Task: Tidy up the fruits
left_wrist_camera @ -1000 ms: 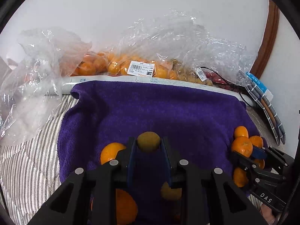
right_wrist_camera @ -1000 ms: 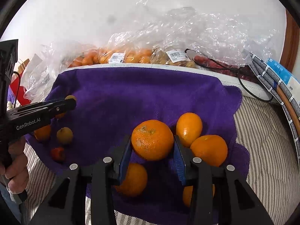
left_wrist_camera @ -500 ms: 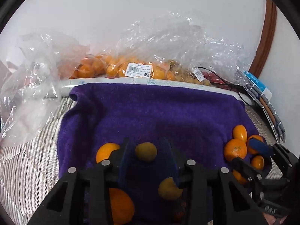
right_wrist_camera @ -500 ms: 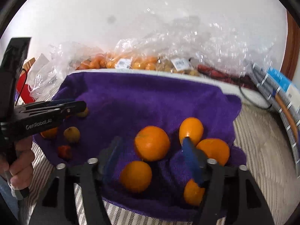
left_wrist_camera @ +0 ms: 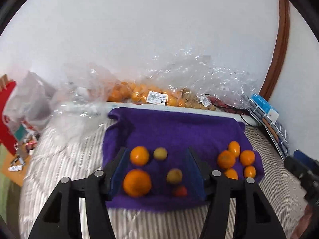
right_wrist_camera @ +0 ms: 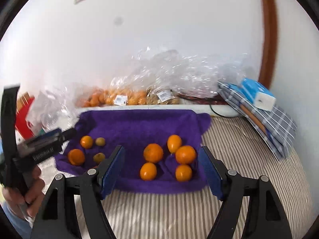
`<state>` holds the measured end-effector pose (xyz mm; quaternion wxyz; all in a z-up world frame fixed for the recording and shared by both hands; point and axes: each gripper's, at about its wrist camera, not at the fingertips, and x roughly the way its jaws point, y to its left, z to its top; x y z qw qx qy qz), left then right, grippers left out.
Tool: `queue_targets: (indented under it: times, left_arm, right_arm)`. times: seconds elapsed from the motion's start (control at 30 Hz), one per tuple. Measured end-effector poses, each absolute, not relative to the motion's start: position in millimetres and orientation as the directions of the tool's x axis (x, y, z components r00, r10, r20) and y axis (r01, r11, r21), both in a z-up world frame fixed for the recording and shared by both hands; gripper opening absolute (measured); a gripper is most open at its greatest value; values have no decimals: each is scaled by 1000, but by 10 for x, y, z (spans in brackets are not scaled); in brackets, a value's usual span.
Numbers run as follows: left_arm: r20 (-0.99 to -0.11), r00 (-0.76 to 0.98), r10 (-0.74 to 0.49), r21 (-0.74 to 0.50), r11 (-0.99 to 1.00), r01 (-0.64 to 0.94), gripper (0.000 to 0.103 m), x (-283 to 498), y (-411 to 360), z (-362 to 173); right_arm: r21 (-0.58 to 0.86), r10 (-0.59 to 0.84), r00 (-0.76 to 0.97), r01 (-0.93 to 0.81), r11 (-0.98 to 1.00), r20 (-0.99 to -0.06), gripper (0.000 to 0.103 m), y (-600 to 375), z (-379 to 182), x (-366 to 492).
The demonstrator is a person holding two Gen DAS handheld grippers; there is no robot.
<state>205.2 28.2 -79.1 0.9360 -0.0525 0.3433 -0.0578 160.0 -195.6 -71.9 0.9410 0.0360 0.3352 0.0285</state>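
Sorting appears between placements: mixed fruit (left_wrist_camera: 137,182) is lying at the purple towel's (left_wrist_camera: 175,127) near-left corner, five oranges (right_wrist_camera: 153,153) at its near-right corner. The left gripper (left_wrist_camera: 157,171) is opening, nothing pinched; the right gripper (right_wrist_camera: 161,171) is opening too, spread and empty. Judged next: fetching from the bagged fruit (right_wrist_camera: 127,98) beyond the far edge.

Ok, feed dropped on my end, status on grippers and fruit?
Left gripper opening, nothing held. Right gripper opening, empty. Fruit in two groups on purple towel: mixed left, oranges right. Nothing in the way.
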Motion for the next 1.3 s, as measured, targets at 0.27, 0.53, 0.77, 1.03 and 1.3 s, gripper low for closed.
queue_targets:
  times: [0.27, 0.53, 0.77, 1.03, 1.3]
  left_arm:
    - [-606, 792, -76, -87, 996, 28, 81, 1266, 297, -465]
    - [-560, 826, -70, -83, 996, 28, 91, 635, 227, -124]
    - [-535, 845, -26, -24, 1000, 15, 92, 347, 99, 8]
    - [-523, 852, -12, 8, 1000, 19, 92, 253, 10, 44]
    - [-533, 845, -28, -20, 1000, 20, 92, 246, 37, 29]
  right_arm:
    - [42, -6, 779, 42, 998, -627, 88, -2072, -440, 877]
    - [107, 3, 792, 79, 991, -611, 101, -2364, -307, 228]
    - [50, -62, 813, 111, 993, -579, 103, -2425, -154, -172]
    - [55, -81, 823, 135, 989, -562, 103, -2447, -138, -290]
    - [45, -86, 824, 133, 990, -560, 103, -2422, -138, -338]
